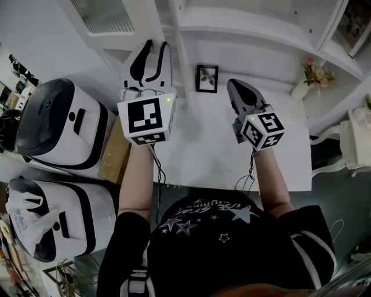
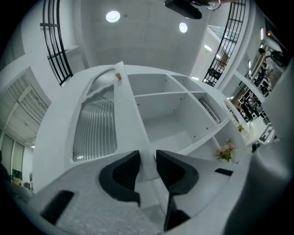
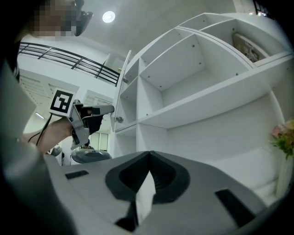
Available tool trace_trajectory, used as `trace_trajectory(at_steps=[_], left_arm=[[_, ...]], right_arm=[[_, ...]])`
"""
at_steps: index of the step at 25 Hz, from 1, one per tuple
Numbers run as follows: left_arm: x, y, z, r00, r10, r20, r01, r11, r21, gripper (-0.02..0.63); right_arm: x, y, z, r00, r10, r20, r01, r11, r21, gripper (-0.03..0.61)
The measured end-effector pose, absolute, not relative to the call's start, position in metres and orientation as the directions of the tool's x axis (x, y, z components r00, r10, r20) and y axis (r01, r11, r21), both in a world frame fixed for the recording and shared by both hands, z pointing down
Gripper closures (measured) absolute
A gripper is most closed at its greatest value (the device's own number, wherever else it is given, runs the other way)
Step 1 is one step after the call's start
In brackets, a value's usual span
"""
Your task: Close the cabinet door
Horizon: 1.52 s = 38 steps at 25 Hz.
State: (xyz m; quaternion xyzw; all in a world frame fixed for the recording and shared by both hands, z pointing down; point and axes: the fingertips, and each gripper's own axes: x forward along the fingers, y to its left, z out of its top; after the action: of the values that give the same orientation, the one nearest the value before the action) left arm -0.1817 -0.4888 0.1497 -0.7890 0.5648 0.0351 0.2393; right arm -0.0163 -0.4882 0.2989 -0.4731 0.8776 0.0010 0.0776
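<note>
The white cabinet door (image 2: 96,121) with ribbed glass stands swung out from the open shelf cabinet (image 2: 170,114). My left gripper (image 2: 148,158) straddles the door's free edge, a jaw on each face, closed on it. From above, that gripper (image 1: 159,43) reaches up to the door (image 1: 107,14). In the right gripper view the door (image 3: 120,87) shows edge-on, with the left gripper (image 3: 108,109) at it just above the small knob (image 3: 119,120). My right gripper (image 1: 235,83) hangs apart to the right, its jaws (image 3: 149,158) together on nothing, facing the cabinet's bare shelves (image 3: 193,69).
Two white and black machines (image 1: 58,125) (image 1: 52,220) and a cardboard box (image 1: 113,154) stand at the left. On the white counter (image 1: 232,156) are a small framed picture (image 1: 207,78) and a vase of flowers (image 1: 316,72).
</note>
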Motion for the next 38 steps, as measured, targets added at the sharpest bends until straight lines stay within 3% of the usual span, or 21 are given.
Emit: trace_trajectory(at_steps=[20,38], left_arm=[[-0.160,-0.560,0.150,0.303,-0.912,-0.277,-0.925,-0.212,-0.315,0.505],[-0.158,-0.569,0.152,0.260,-0.920,-0.292,-0.941,-0.172,-0.293,0.509]], right_arm=[[0.031,-0.512,0.307,-0.537,-0.832,-0.138,-0.829,0.551,-0.099,0.573],[0.025,-0.515,0.319,-0.654,-0.747,-0.119,-0.745,0.663,-0.072,0.572]])
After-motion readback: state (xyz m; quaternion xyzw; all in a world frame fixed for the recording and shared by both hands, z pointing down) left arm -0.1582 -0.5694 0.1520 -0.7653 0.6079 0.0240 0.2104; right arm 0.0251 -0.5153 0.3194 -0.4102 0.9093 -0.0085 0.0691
